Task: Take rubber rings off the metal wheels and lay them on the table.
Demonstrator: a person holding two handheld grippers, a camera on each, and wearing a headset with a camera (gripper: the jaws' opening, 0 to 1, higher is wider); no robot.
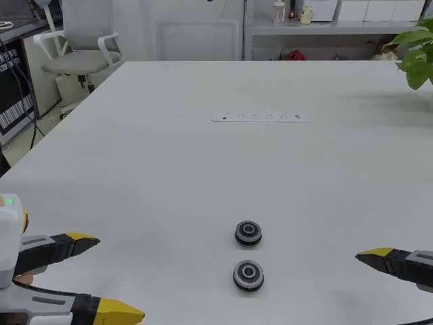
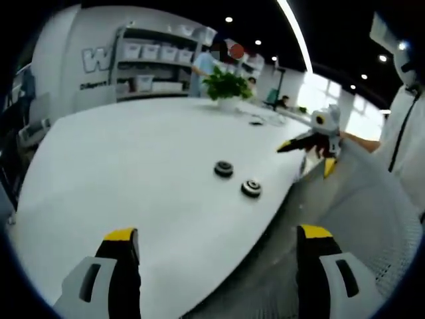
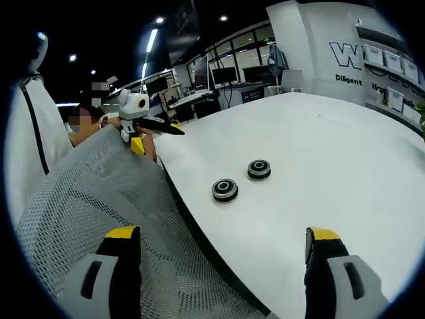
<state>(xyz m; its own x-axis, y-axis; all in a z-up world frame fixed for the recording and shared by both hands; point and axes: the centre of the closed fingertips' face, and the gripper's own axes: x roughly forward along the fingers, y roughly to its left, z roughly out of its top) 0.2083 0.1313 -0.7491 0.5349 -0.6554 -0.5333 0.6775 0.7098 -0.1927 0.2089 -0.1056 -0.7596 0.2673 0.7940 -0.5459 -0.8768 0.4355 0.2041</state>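
Two small metal wheels lie flat on the white table (image 1: 203, 149), each with a black rubber ring around its rim: a nearer wheel (image 1: 248, 275) (image 2: 251, 188) (image 3: 225, 189) and a farther wheel (image 1: 248, 232) (image 2: 224, 169) (image 3: 259, 169). My left gripper (image 1: 111, 274) (image 2: 217, 234) (image 3: 149, 126) hovers open at the table's front left, well left of the wheels. To the right of the wheels my right gripper (image 1: 379, 254) (image 3: 222, 233) (image 2: 312, 139) is open too, with one yellow-tipped jaw in the head view. Neither gripper touches a wheel or holds anything.
A flat white strip (image 1: 262, 117) lies mid-table beyond the wheels. A green plant (image 1: 416, 54) (image 2: 227, 85) stands at the far right corner. An office chair (image 1: 78, 57) and shelves stand beyond the table. A mesh chair back (image 3: 99, 199) sits near the table's front edge.
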